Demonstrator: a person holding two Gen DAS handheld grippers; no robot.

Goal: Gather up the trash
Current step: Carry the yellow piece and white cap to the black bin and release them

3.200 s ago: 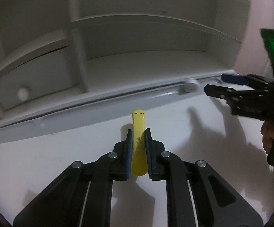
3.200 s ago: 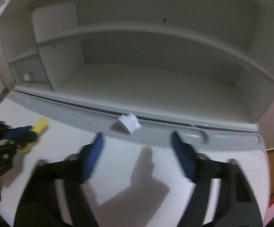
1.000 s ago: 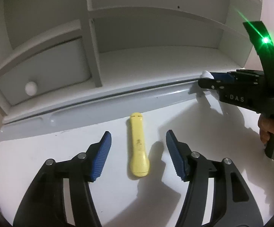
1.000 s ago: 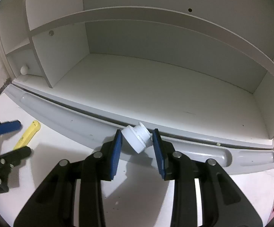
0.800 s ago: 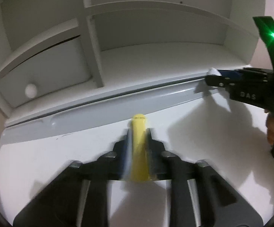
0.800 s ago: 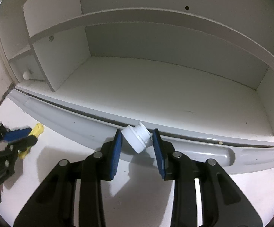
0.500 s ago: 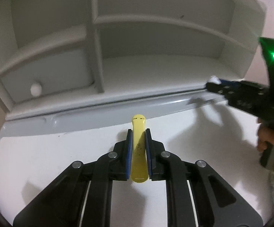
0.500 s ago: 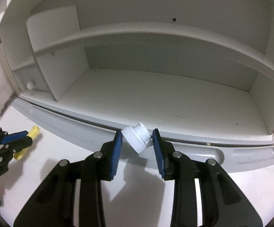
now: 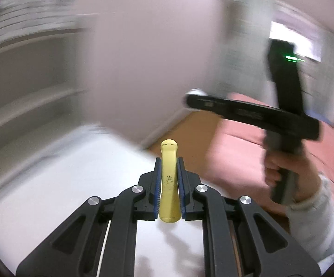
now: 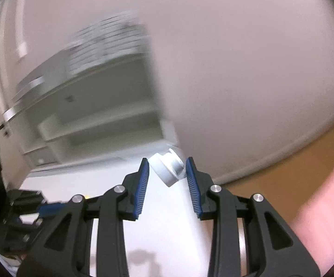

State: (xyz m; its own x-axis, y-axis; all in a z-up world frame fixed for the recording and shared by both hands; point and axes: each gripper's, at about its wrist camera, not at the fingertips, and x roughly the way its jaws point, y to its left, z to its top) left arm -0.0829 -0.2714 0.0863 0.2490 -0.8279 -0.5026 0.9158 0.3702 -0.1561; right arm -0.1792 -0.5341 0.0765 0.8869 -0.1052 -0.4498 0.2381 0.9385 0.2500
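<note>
My left gripper (image 9: 168, 161) is shut on a flat yellow plastic piece (image 9: 168, 180), which sticks out past the blue pads and hangs above the white desk top (image 9: 79, 175). In the right wrist view my right gripper (image 10: 167, 161) is shut on a white bottle cap (image 10: 168, 169), held tilted between its blue pads above the desk's right end. The right gripper (image 9: 190, 100) also shows in the left wrist view at the upper right, with the white cap at its tip and a hand (image 9: 280, 170) on its grip. Both views are blurred by motion.
The white shelf unit (image 10: 93, 115) sits at the back left. A pale wall (image 9: 157, 64) fills the middle. To the right lie a wooden floor (image 10: 305, 159) and something pink (image 9: 243, 147), perhaps a bed. The left gripper's body (image 10: 28, 205) shows at the lower left of the right wrist view.
My left gripper closed on the yellow piece, lifted it off the desk and swung right. The right gripper, still holding the white cap, came away from the shelf ledge and turned right too.
</note>
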